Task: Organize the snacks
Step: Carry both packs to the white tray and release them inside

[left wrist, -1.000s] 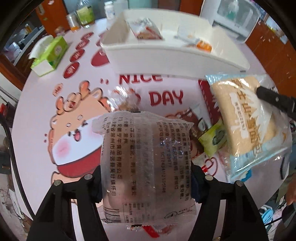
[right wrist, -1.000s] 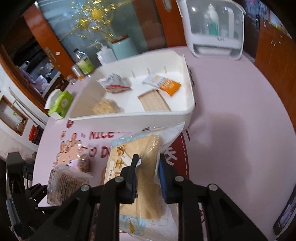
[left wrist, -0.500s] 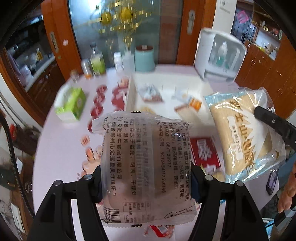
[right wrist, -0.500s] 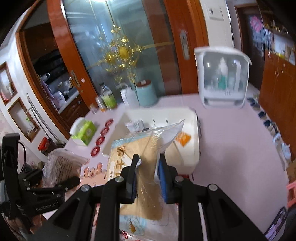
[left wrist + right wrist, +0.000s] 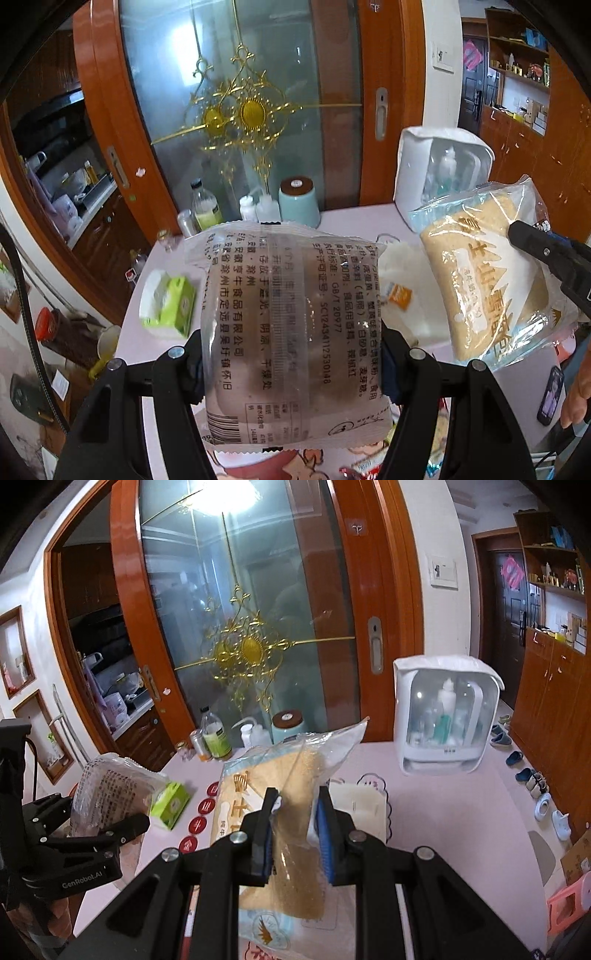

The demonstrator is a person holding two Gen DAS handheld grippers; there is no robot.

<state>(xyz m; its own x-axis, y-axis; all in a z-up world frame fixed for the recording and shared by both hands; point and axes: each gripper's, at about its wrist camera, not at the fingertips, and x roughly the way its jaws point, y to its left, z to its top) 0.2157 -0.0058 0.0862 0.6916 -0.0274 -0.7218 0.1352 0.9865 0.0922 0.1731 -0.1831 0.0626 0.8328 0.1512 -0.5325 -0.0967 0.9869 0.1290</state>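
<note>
My left gripper (image 5: 291,369) is shut on a clear-wrapped brown bread pack (image 5: 288,325), held upright well above the table. My right gripper (image 5: 297,805) is shut on a yellow cake pack (image 5: 284,775) in clear and blue wrap. In the left wrist view that cake pack (image 5: 480,280) hangs at the right with one right finger (image 5: 535,247) across it. The right wrist view shows the left gripper (image 5: 96,812) and the bread pack (image 5: 110,786) at the left. The white tray (image 5: 364,799) lies on the pink table below, behind both packs; an orange snack (image 5: 399,295) lies in it.
A green tissue box (image 5: 170,310) sits left on the table. Bottles (image 5: 205,210) and a teal canister (image 5: 297,201) stand at the far edge before a glass door. A white cabinet (image 5: 443,716) stands far right. A phone (image 5: 550,395) and a hand (image 5: 580,391) are at the right.
Both grippers have risen with their packs, and both views have tilted up from the tabletop to the door. The tray has dropped low in view, behind the packs.
</note>
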